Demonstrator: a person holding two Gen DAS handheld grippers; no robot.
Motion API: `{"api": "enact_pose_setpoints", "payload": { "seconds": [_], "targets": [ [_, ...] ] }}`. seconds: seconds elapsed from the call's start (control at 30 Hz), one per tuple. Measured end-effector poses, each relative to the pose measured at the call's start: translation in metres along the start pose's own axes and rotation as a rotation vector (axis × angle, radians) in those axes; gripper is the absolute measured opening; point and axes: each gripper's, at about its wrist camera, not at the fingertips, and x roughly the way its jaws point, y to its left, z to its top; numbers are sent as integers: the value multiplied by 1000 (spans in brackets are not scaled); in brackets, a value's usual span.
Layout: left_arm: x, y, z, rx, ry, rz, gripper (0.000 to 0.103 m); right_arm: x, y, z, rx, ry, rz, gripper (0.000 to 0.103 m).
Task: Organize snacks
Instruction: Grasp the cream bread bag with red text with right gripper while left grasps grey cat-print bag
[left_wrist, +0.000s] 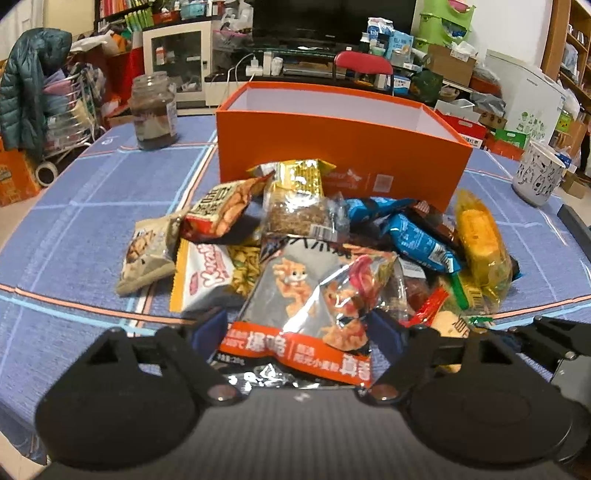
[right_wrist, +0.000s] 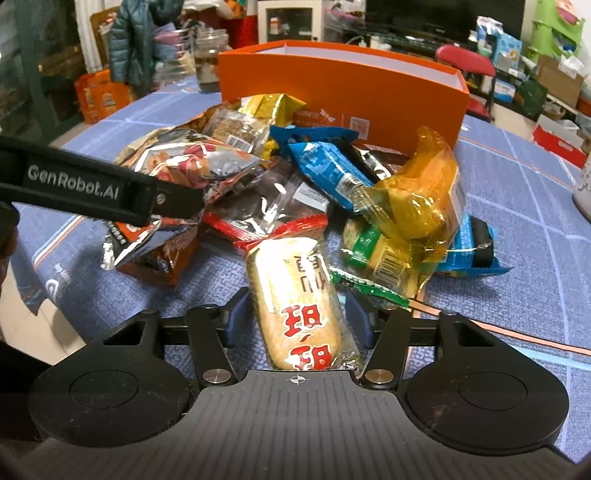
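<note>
1. Cluttered living-room shelves and a dark TV stand back a blue checked tablecloth (left_wrist: 92, 229), where your snack pile sits just in front of an open orange box (left_wrist: 343, 147).
2. Your left gripper (left_wrist: 297, 332) straddles the near edge of a silver-and-orange crisp bag (left_wrist: 295, 306). The blue pads flank it on both sides; whether they actually pinch it yet is hard to tell, so treat the grip as unconfirmed.
3. Your right gripper (right_wrist: 291, 317) stands wide apart around a rice cracker pack (right_wrist: 295, 295), with a visible gap at each pad, so nothing is held.
4. That cracker's long axis runs straight away from you, along the fingers, so closing would catch it across its narrow width.
5. The box lies directly beyond the pile from both grippers; the yellow cake packet (right_wrist: 417, 192) and blue wafer bars (right_wrist: 325, 166) are heaped between, so carry over them, not through.
6. A glass jar (left_wrist: 153, 110) at far left and a white patterned cup (left_wrist: 537, 177) at far right stand well clear.
</note>
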Motion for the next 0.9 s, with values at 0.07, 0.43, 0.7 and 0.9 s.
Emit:
{"api": "enact_pose_setpoints", "payload": {
  "seconds": [0.07, 0.43, 0.7, 0.9],
  "targets": [
    [2, 1, 0, 1, 0, -17, 80, 0, 1, 1, -4, 5, 1, 37],
    [13, 4, 0, -63, 24, -119, 85, 0, 0, 1, -13, 13, 12, 32],
    [5, 1, -1, -39, 13, -108, 62, -3, -2, 1, 1, 26, 29, 21],
    [-11, 2, 2, -12, -32, -97, 61, -12, 5, 1, -46, -7, -9, 21]
  ]
}}
